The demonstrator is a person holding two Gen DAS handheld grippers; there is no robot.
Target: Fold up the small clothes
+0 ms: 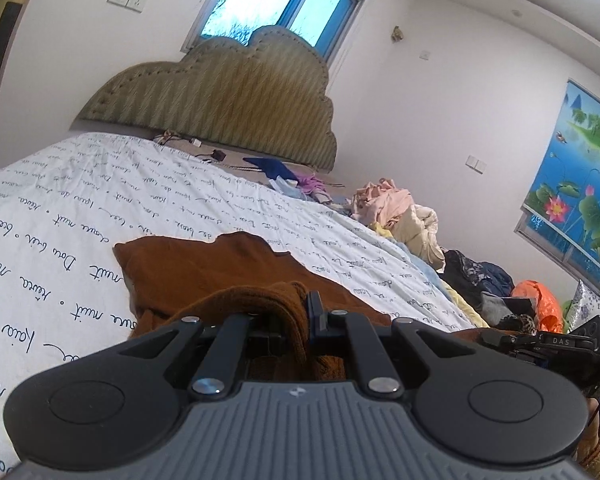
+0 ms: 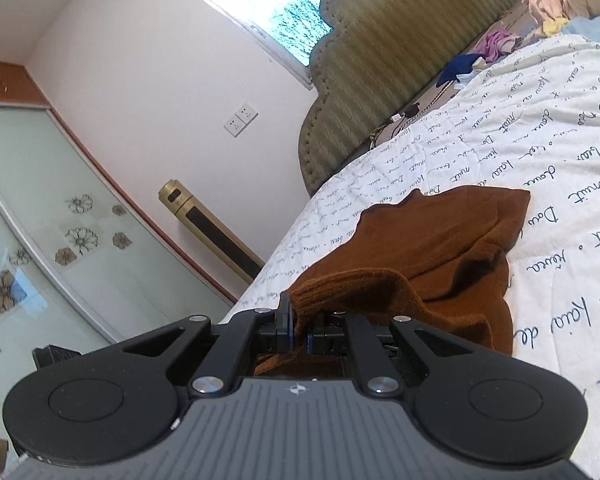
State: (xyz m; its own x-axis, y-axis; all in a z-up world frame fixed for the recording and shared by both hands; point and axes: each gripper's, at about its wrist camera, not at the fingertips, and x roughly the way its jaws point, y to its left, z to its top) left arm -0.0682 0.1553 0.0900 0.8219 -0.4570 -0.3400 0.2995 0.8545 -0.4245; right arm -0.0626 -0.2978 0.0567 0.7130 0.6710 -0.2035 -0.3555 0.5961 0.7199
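Note:
A brown knit garment (image 1: 204,268) lies on the white bedsheet with blue script (image 1: 60,200). My left gripper (image 1: 296,320) is shut on a ribbed edge of the brown garment, which bunches up between its fingers. My right gripper (image 2: 300,324) is shut on another ribbed edge of the same garment (image 2: 432,240), lifted a little off the sheet (image 2: 540,140). The far part of the garment lies flat on the bed. The right gripper's body (image 1: 560,344) shows at the right edge of the left wrist view.
A pile of mixed clothes (image 1: 396,208) lies along the bed's right side, with dark clothes and an orange bag (image 1: 536,300) nearer. A padded headboard (image 1: 228,100) stands at the far end. A wardrobe with glass doors (image 2: 60,220) and a gold tower unit (image 2: 208,228) stand left of the bed.

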